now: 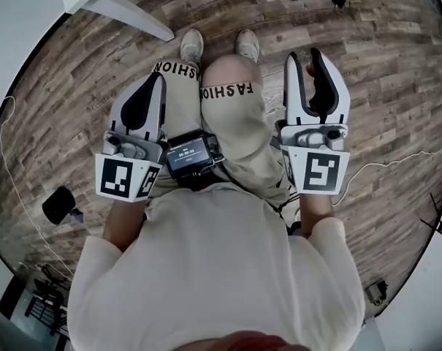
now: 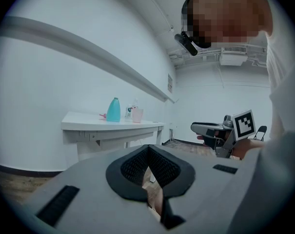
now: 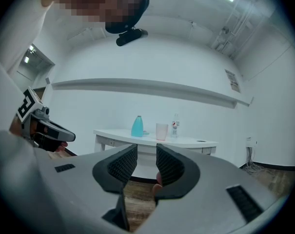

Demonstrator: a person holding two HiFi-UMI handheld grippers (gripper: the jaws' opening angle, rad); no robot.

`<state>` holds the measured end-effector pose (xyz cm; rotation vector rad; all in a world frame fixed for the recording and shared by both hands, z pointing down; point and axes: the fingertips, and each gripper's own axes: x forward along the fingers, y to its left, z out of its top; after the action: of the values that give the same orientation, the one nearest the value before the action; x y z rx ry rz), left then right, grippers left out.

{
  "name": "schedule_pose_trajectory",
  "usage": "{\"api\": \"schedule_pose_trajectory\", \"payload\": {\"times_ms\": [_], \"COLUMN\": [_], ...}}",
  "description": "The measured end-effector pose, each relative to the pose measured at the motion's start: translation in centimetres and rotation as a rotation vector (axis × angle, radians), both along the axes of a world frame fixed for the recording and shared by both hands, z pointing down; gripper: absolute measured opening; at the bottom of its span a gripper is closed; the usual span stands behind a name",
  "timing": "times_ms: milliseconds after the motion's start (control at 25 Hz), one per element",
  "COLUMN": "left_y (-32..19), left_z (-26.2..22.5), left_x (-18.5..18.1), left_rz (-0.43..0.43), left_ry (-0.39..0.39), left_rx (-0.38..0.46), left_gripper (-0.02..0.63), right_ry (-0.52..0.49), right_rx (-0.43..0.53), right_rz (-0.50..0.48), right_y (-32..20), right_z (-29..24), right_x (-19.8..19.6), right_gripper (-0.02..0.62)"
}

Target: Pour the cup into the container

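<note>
Now, holds both tools out front at about waist height over wood floor (image 1: 396, 93), knees betw. them in head view. Holds L tool (image 1: 160, 76) pressed together: tips meet, ribbed pads (image 2: 132, 167) bow apart behind them, nothing inside. Holds R tool (image 1: 305, 54) all but pressed together: thin slit at tips, pads (image 3: 122, 165) nearly parallel, nothing pinched. Points both toward white table (image 3: 196, 142) by far wall, well apart from it. Shows pink cup (image 3: 161, 131) upright on table, untouched. Shows teal bottle-shaped container (image 3: 137, 126) near cup on its left and clear bottle (image 3: 175, 126) w/ red label near its right, per R tool view. Can't tell what's inside cup from here.
</note>
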<state>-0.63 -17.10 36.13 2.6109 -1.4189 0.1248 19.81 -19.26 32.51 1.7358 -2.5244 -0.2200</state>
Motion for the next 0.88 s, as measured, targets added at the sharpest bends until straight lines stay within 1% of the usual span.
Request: {"api": "schedule_pose_trajectory", "payload": {"times_ms": [160,280,480,600,760,880], "left_y": [0.4,-0.2,-1.0,-1.4,-2.5,-2.6], "left_z": [-0.8,-1.6,-3.2,-3.9,-5.2,-5.7], "left_x": [0.2,-0.1,-1.0,-1.6,-2.3,-2.9], "left_rz": [-0.007,-0.009,-0.040,-0.048,-0.051,-0.065], "left_ry": [0.029,0.044,0.063,0.068,0.065,0.085], "left_rx": [-0.003,0.008,0.037,0.047,0.083,0.087], "left_gripper": [0.012,0.012,0.012,0.012,0.012,0.012], "right_ry": [-0.019,-0.008,0.006,0.004,-0.012,0.000], "right_rx": [0.001,0.001,0.004,-0.012,-0.033,-0.061], "right_rz": [-0.016,-0.034,-0.056,-0.075,-0.103,-0.135], "right_y": [1.2,1.7,1.9,1.6,0.5,0.0], "right_z": [-1.6,-2.5,-4.0,-4.5,-4.9,-4.8], "right_x": [-1.1,-2.0,-3.0,-3.5,-4.2,-4.8], "right_gripper": [0.112,0.112,0.112,0.112,0.112,0.129]}}
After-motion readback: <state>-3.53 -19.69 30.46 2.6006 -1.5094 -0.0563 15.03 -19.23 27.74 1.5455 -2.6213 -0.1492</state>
